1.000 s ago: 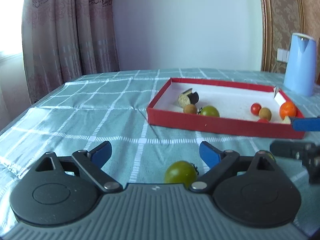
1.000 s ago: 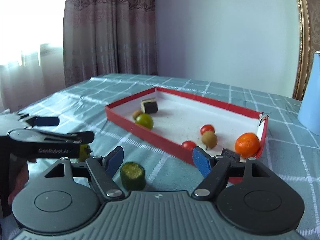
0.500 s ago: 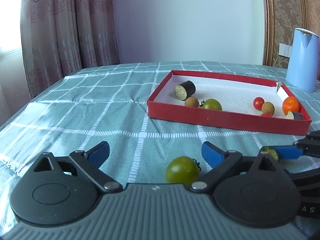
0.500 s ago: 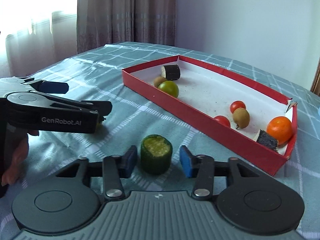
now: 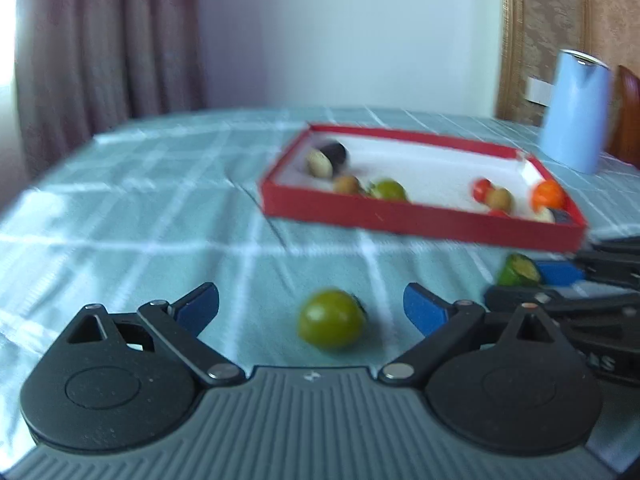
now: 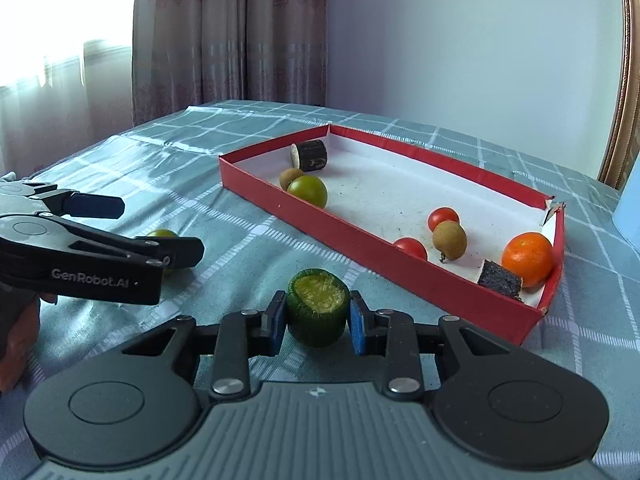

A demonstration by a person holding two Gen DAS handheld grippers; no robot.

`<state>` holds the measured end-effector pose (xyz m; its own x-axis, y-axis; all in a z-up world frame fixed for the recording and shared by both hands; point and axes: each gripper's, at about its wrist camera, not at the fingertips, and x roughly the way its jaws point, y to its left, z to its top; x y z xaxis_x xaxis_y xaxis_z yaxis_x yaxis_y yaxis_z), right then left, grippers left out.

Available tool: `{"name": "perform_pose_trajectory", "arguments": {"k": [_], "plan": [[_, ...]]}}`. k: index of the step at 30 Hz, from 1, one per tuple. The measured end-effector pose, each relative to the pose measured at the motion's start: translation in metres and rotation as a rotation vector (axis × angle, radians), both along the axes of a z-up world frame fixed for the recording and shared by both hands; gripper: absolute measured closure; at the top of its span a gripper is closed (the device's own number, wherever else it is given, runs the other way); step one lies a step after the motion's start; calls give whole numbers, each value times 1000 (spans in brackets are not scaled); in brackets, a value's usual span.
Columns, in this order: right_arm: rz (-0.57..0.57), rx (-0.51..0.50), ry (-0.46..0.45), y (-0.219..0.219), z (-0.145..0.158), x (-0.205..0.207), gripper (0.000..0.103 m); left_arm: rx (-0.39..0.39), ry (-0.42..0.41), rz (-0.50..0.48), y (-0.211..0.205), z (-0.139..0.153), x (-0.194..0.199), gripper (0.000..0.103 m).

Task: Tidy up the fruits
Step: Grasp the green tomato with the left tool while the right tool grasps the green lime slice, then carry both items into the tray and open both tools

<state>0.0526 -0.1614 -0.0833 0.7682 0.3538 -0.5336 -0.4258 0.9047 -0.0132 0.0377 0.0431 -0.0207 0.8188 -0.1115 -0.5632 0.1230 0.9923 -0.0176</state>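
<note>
Left wrist view, blurred: checked teal tablecloth (image 5: 160,208), curtains (image 5: 100,40), seemingly plain wall (image 5: 340,32).

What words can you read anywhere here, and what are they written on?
"GenRobot.AI": white letters on the side of the left gripper, seen from the right wrist view.
White letters on the right gripper's side in the left wrist view: blurred and cut off, unreadable.
No other writing shows.
</note>
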Motion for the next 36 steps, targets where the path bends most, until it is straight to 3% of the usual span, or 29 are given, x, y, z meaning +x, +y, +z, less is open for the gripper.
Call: {"name": "perform_pose_trajectory", "arguments": {"k": [5,15,18,22,28,36], "plan": [[7,-3,-2,2,0,0,72,28,-2,3,-3,-4,-5,5],[10,-16,17,5,-3,1,72,38,24,2,-4,-7,-1,44],[10,-21,19,5,-4,2,72,40,19,-20,-6,-7,-3,52],[10,-22,18,6,-4,2,72,52,16,-38,-10,-6,-3,53],[6,-31,9,6,-5,1,72,73,-1,-50,-15,-6,-6,71],[-20,-25,-39,4,-1,-5,73,104,-18,-26,-19,-4,-8,72]]}}
